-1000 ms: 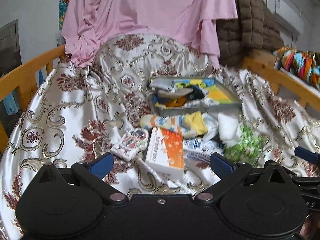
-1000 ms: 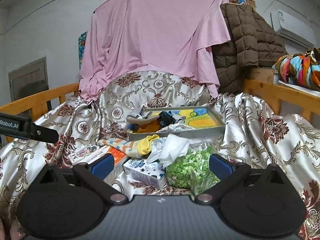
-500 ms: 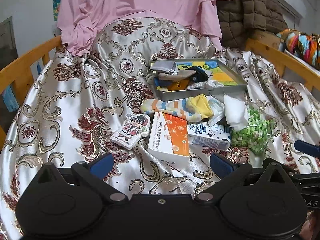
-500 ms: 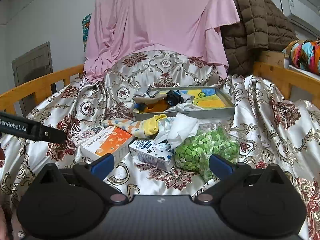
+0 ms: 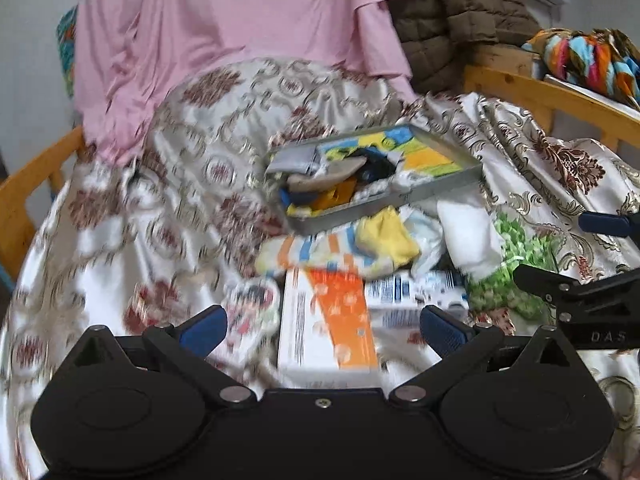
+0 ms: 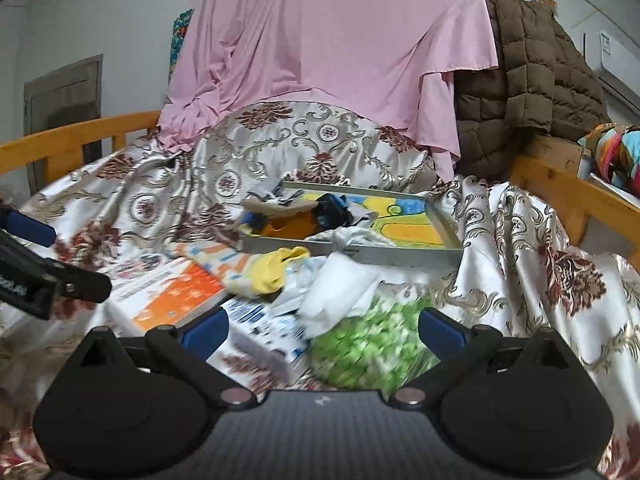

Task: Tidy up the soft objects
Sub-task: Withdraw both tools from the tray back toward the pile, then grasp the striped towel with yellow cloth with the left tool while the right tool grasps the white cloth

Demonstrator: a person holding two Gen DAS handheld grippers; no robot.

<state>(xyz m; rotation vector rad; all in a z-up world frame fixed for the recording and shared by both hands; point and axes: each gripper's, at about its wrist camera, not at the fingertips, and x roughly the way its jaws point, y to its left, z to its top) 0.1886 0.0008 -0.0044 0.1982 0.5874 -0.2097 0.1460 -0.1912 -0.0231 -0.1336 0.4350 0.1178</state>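
Note:
A metal tray (image 5: 440,190) (image 6: 448,256) lies on the patterned bedspread with several socks (image 5: 320,180) (image 6: 280,208) piled at its left end. In front of it lie a striped sock with a yellow toe (image 5: 384,236) (image 6: 276,268), a white cloth (image 5: 468,236) (image 6: 340,292) and a green bag (image 5: 516,276) (image 6: 368,344). My left gripper (image 5: 324,328) is open above the orange-and-white box (image 5: 328,316) (image 6: 176,292). My right gripper (image 6: 322,330) is open over the white cloth and green bag, holding nothing.
A blue-and-white carton (image 5: 412,300) (image 6: 264,328) and a cartoon sticker pack (image 5: 252,308) lie by the box. Wooden bed rails (image 5: 32,184) (image 6: 568,196) run along both sides. Pink cloth (image 6: 332,52) and a brown quilted jacket (image 6: 528,76) hang at the back.
Both grippers have moved closer to the pile of objects and tilted. The views are blurred by motion. Both stay open and hold nothing.

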